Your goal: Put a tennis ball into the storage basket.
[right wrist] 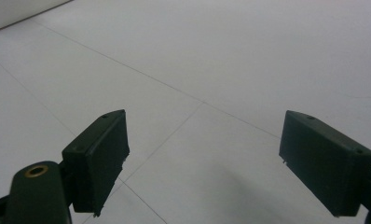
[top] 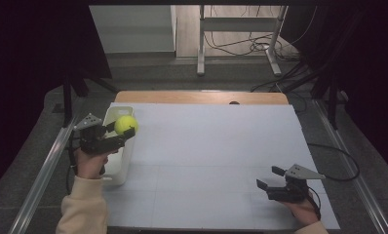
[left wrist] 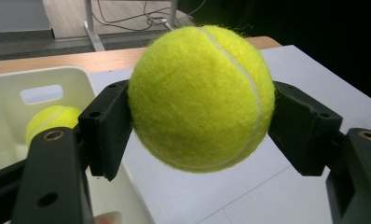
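- Left claw (top: 118, 131): at the left edge of the counter, held in the person's left hand (top: 90, 163), cream sleeve behind it. Jaws clamped on a tennis ball, one black pad on each side of it; in the left gripper view the claw (left wrist: 201, 122) is seen with both pads pressed against the felt.
- Tennis ball (top: 126, 125): yellow-green, white seam, held clear of the counter, at the inner rim of the bin, partly over the white sheet. In the left gripper view the ball (left wrist: 201, 98) sits squarely between the pads.
- Bin (top: 119, 165): white plastic, rectangular, open top, standing at the left margin of the sheet. Its far wall (left wrist: 44, 81) has a slot handle.
- Second tennis ball (left wrist: 53, 120): same colour, lying inside the bin near the far wall.
- Right claw (top: 270, 177): low at the near right of the counter, held in the person's right hand (top: 301, 208), well apart from the left claw. Jaws apart, nothing between them; the right gripper view shows the claw (right wrist: 204, 161) with bare sheet in the gap.
- Counter (top: 202, 97): wooden top, strip of it showing at the far edge.
- White sheet (top: 216, 146): covers most of the counter, with faint grid lines.
- Grey three-cornered plates: one on top of each claw.
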